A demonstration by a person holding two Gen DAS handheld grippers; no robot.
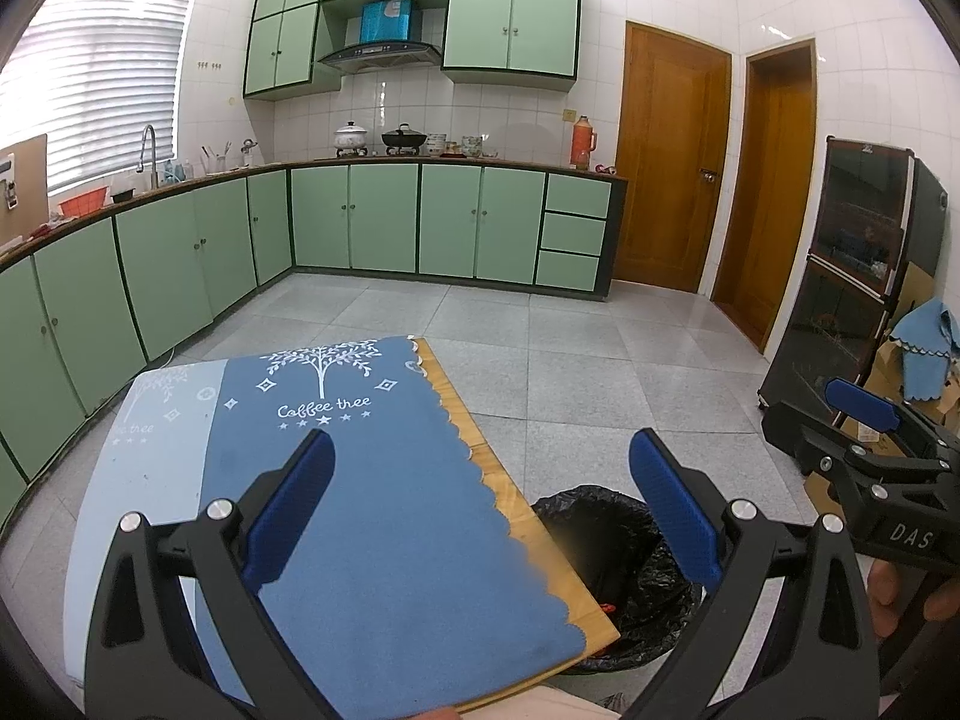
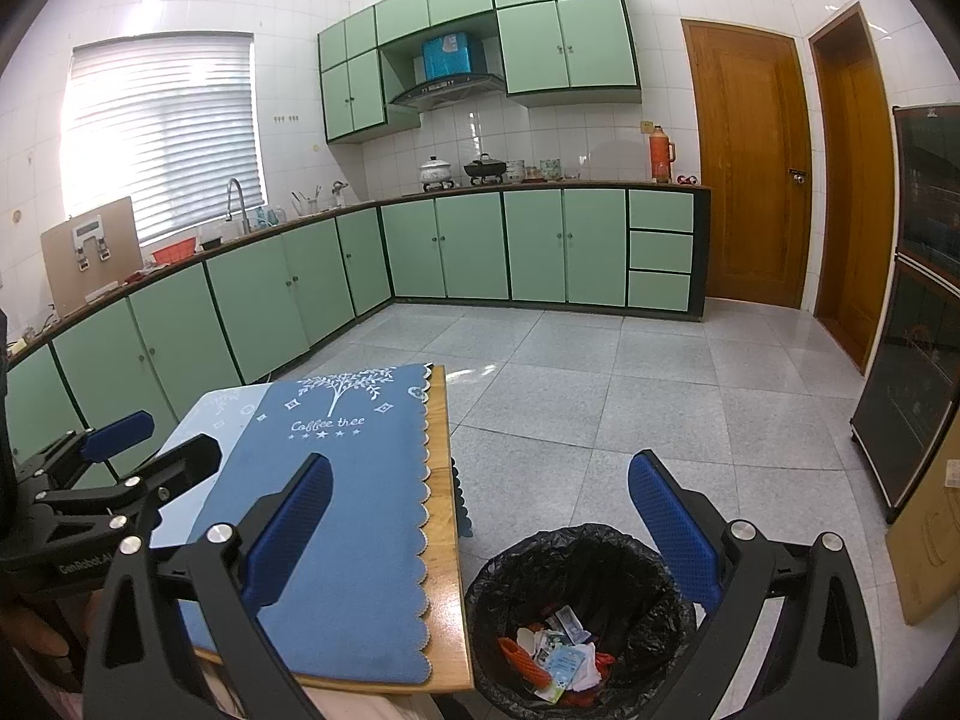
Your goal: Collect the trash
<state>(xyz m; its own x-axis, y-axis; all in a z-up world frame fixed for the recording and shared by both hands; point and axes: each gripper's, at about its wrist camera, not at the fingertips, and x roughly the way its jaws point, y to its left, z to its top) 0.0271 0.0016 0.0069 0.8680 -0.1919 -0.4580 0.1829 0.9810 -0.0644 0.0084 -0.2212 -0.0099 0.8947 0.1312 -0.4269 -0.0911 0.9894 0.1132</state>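
Note:
A bin with a black liner [image 2: 579, 576] stands on the floor at the right of the wooden table [image 2: 447, 594]. It holds several scraps of trash [image 2: 555, 657]: white and printed wrappers and orange pieces. In the left wrist view the bin [image 1: 606, 534] is partly hidden by the table edge. My left gripper [image 1: 480, 510] is open and empty above the blue cloth [image 1: 372, 492]. My right gripper [image 2: 480, 534] is open and empty above the table edge and the bin. Each gripper also shows in the other's view, the left one [image 2: 114, 438] and the right one [image 1: 864, 402].
The blue "Coffee tree" cloth [image 2: 342, 480] covers the table. Green cabinets [image 2: 468, 246] line the far and left walls. A dark glass cabinet [image 2: 918, 312] and cardboard boxes [image 2: 930, 534] stand at the right. Two wooden doors [image 2: 750, 168] are at the back right. Grey tiled floor [image 2: 600, 396] lies between.

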